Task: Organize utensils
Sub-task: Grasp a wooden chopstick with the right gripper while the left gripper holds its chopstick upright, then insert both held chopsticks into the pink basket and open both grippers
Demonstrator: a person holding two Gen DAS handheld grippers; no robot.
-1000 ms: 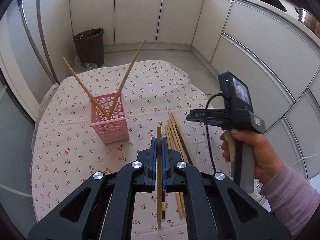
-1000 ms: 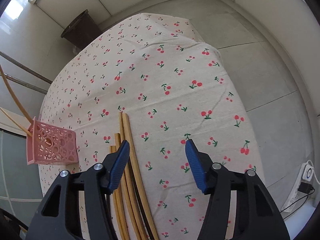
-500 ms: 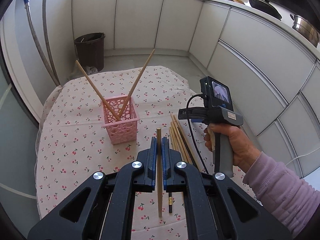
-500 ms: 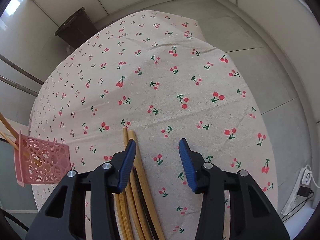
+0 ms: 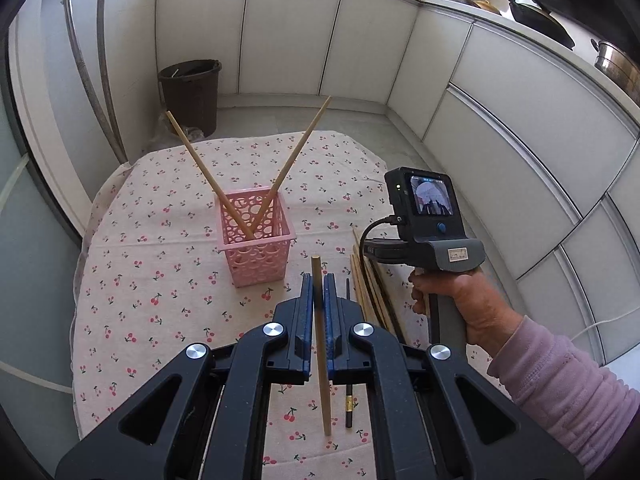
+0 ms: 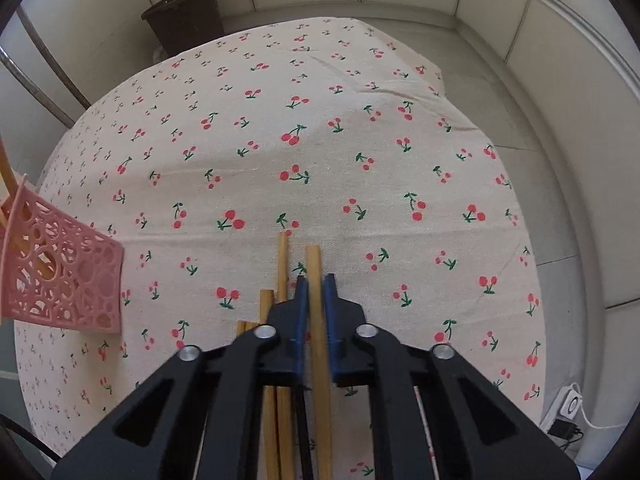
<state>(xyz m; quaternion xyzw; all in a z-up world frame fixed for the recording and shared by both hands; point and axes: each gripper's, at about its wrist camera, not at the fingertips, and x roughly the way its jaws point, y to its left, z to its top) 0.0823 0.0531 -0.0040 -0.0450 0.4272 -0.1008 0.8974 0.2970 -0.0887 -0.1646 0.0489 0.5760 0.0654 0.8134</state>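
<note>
Now right gripper (image 6: 314, 292) clamps a chopstick (image 6: 316, 320).

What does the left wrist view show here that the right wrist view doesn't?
Left wrist only: the left gripper shut on a chopstick, and the hand holding the right tool.
Right wrist only: the right gripper, just closed, shut on another chopstick from the pile.
Both: pink basket, cherry-print cloth, brown bin.

Black claw (image 5: 318, 292), blue pads (image 5: 306, 312), silver screws; lilac ribbed sleeve (image 5: 560, 392).
</note>
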